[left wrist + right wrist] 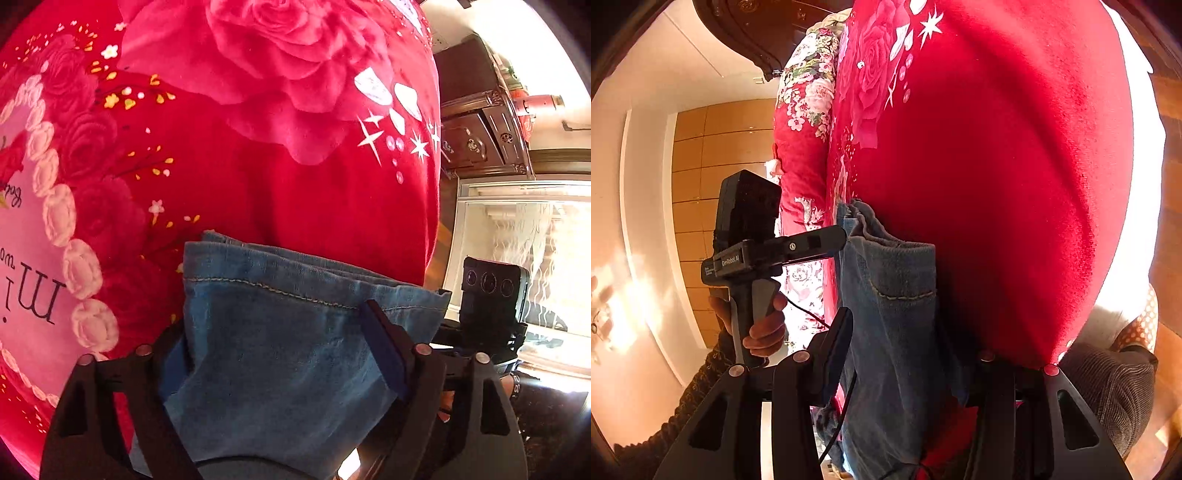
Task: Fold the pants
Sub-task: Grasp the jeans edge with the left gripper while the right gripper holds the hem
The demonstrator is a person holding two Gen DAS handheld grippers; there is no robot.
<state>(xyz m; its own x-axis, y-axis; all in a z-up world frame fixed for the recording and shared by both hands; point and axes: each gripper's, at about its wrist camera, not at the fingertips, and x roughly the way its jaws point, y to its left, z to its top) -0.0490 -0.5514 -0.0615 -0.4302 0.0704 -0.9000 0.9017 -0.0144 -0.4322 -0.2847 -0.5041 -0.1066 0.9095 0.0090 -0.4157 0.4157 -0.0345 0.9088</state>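
Blue denim pants (280, 350) hang between both grippers above a red rose-print blanket (295, 177). In the left wrist view my left gripper (277, 347) is shut on the hemmed leg end, with layers of denim bunched between its blue pads (384, 350). In the right wrist view my right gripper (908, 354) is shut on another part of the pants (897, 332), the stitched hem hanging over its fingers. The left gripper's body (768, 251) and the hand holding it show at the left of the right wrist view, beside the denim.
The blanket (997, 166) covers a bed and fills most of both views. A floral pillow (809, 85) lies at the bed's far end. A dark wooden nightstand (476, 136) and a window with a curtain (524, 240) stand beyond the bed's edge.
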